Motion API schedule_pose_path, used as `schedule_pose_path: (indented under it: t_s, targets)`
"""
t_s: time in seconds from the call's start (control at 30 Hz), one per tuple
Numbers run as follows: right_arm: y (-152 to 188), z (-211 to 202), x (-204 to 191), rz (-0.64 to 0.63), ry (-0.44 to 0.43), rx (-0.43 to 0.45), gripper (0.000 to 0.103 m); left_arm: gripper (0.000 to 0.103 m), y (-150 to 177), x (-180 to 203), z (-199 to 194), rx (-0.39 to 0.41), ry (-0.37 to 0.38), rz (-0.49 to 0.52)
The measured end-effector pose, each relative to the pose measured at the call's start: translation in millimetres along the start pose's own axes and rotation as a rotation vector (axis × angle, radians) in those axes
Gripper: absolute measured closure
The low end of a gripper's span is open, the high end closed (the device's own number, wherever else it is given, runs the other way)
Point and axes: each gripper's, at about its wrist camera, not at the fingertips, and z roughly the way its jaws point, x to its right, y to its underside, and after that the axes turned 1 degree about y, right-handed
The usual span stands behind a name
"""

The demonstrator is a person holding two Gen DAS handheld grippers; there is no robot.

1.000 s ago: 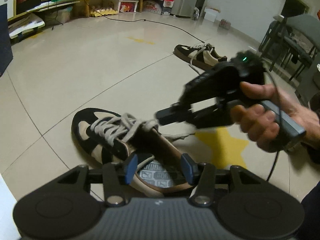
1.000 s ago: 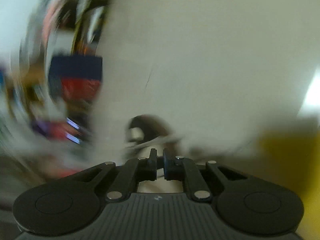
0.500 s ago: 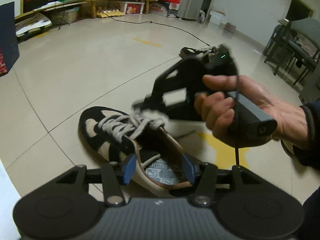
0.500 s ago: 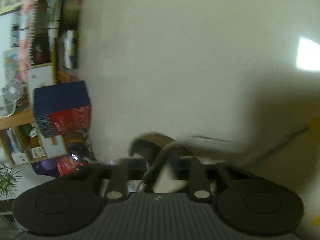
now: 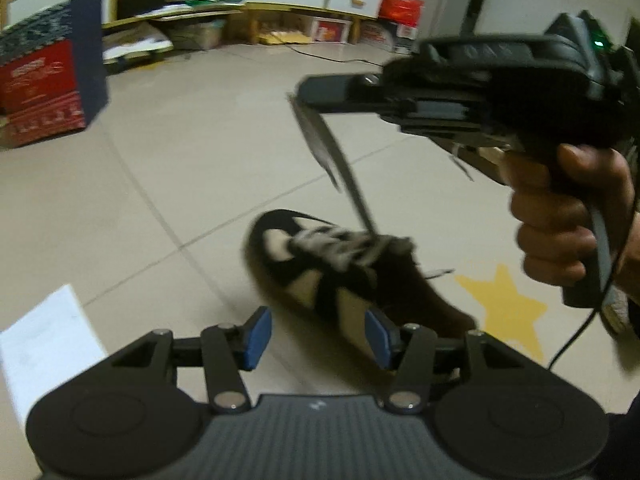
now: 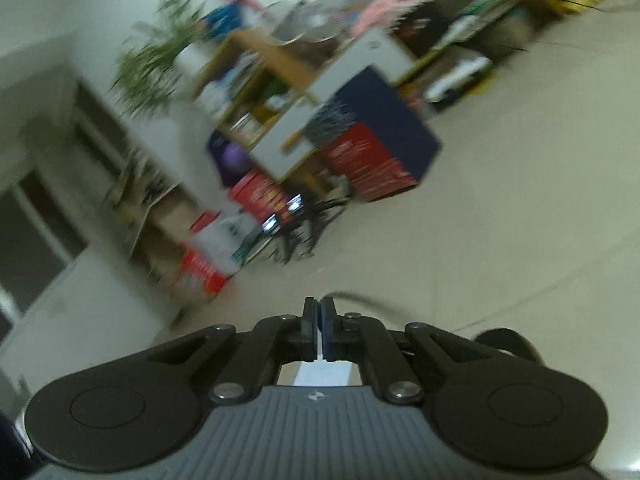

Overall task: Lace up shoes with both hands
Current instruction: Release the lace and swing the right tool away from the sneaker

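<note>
The shoe (image 5: 340, 276), black with cream panels, is seen lying on the tiled floor (image 5: 200, 168) just ahead of the left gripper (image 5: 316, 336). Its long axis runs diagonally, with the toe pointed up-left, away from the camera, and the heel toward the lower right, partly hidden behind the right blue pad. The left gripper's 2 fingers are spread wide with nothing between them. The right gripper (image 5: 308, 94) is held in a hand (image 5: 568, 216) above the shoe. Its fingers are pressed together on a lace (image 5: 344, 172), which is pulled taut and slanted from the eyelets up to the tip. In the right wrist view, the right gripper's pads (image 6: 308, 332) are almost touching. Heavy motion blur is present.
</note>
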Motion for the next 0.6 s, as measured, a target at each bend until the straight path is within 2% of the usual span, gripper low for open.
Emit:
schedule_pose_path:
  t_s: [0.13, 0.2, 0.27, 0.3, 0.37, 0.4, 0.47, 0.6]
  targets:
    - [-1, 25, -33, -0.229, -0.032, -0.104, 0.102, 0.048, -1, -15, -10, 0.011, -0.088, 0.035]
    - [-2, 38, -50, -0.343, -0.048, -0.156, 0.102, 0.048, 0, -30, -16, 0.005, -0.089, -0.005]
    - [12, 60, -74, -0.546, -0.025, -0.263, 0.102, 0.047, 5, -46, -25, -0.004, -0.108, -0.028]
    - [24, 72, -85, -0.660, 0.000, -0.324, 0.102, 0.044, 9, -53, -28, -0.018, -0.142, -0.027]
    - [44, 90, -91, -0.782, 0.056, -0.400, 0.102, 0.044, 19, -67, -31, -0.053, -0.203, -0.037]
    - [51, 94, -90, -0.795, 0.081, -0.414, 0.102, 0.044, 24, -73, -32, -0.067, -0.211, -0.059]
    - [51, 89, -82, -0.701, 0.131, -0.405, 0.099, 0.044, 33, -80, -33, -0.084, -0.212, -0.090]
    - [49, 65, -53, -0.379, 0.243, -0.413, 0.095, 0.043, 33, -62, -24, -0.075, -0.182, -0.006]
